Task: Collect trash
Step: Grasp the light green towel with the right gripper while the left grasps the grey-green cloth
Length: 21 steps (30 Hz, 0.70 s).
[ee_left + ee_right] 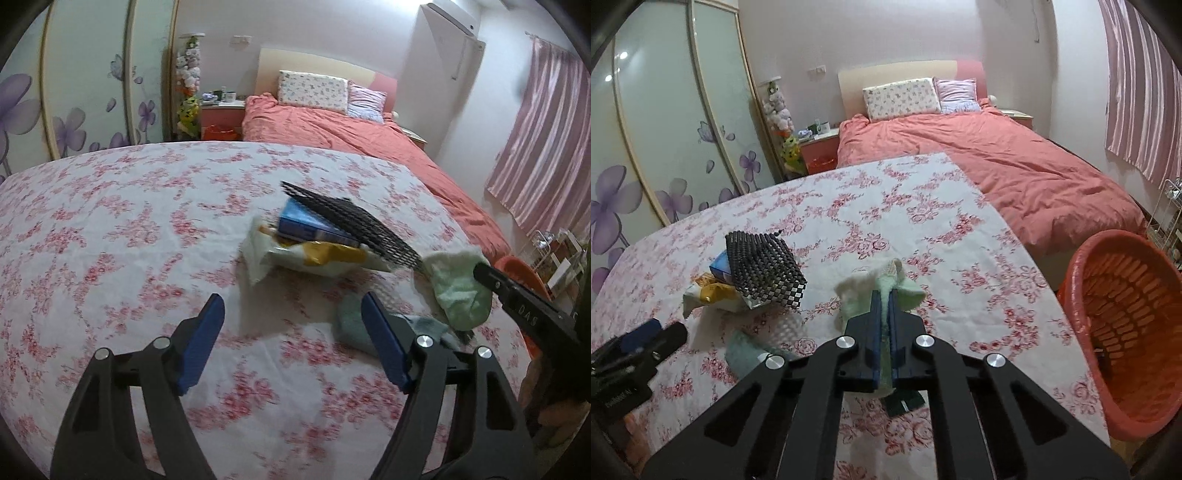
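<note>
A: Nearest first. Right gripper [884, 306]?

B: Blue pads pressed together on a pale green cloth [886, 286]. The cloth bunches out past the fingertips and a strip runs back between the pads. It hangs just above the floral tablecloth [923, 206].

A: Same cloth from the left side?

B: Yes, the left wrist view shows the cloth [460, 291] at the right, pinched at the black tip of the right gripper [484, 273], clear of the left gripper's span.

A: Left gripper [291, 308]?

B: Wide apart, nothing between the pads. Bare tablecloth [110, 221] lies under the gap. A second, bluish-green rag [351, 321] lies flat on the table, partly behind its right finger.

A: Next out?

B: A heap, ahead of the left gripper and left of the right one: a crumpled white and yellow wrapper [314, 256] at the bottom, a blue box [306, 225] on it, a black mesh sheet [351, 221] tilted on top. Well apart from both sets of pads.

A: The bin?

B: An orange basket [1123, 288] stands off the table's right edge, right of the held cloth. Its contents are too dark to tell.

A: Farthest?

B: A bed [1015, 170] with a coral cover, two pillows at the headboard, pink curtain [1137, 92] right, a flowered wardrobe [665, 129] left.
</note>
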### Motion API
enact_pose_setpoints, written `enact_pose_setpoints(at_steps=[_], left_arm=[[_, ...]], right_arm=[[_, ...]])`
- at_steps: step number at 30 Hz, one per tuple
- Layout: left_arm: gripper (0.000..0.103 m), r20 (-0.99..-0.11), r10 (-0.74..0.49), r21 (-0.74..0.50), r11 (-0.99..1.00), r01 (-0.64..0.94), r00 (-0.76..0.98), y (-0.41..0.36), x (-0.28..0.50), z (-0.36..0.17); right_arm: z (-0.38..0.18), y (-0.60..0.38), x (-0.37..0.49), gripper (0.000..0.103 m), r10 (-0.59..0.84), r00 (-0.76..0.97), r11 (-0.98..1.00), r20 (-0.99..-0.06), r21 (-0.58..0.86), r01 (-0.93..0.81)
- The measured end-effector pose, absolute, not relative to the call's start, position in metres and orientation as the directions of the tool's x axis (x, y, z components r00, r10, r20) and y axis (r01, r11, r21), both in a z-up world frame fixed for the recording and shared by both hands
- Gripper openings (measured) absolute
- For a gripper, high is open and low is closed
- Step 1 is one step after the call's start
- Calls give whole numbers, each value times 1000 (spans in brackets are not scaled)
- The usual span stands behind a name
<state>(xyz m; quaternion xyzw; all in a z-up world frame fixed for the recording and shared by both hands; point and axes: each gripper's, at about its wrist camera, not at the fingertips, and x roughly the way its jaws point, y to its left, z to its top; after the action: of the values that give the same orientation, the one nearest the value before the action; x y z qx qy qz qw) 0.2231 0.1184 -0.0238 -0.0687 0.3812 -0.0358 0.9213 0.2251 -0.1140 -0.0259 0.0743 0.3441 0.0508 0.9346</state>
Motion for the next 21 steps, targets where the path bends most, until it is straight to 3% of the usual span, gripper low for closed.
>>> enact_pose_setpoints(at_steps=[10, 19, 21], left_arm=[[75, -725, -169, -123, 986, 116, 667, 69, 224, -33], [75, -788, -154, -75, 985, 155, 596, 30, 240, -58], [66, -787, -140, -47, 985, 169, 601, 22, 239, -60]], right_arm=[[-3, -152, 195, 3, 99, 820, 981, -564, 194, 15], [-12, -170, 187, 3, 73, 814, 980, -577, 195, 50], [-14, -173, 185, 3, 71, 811, 978, -581, 200, 57]])
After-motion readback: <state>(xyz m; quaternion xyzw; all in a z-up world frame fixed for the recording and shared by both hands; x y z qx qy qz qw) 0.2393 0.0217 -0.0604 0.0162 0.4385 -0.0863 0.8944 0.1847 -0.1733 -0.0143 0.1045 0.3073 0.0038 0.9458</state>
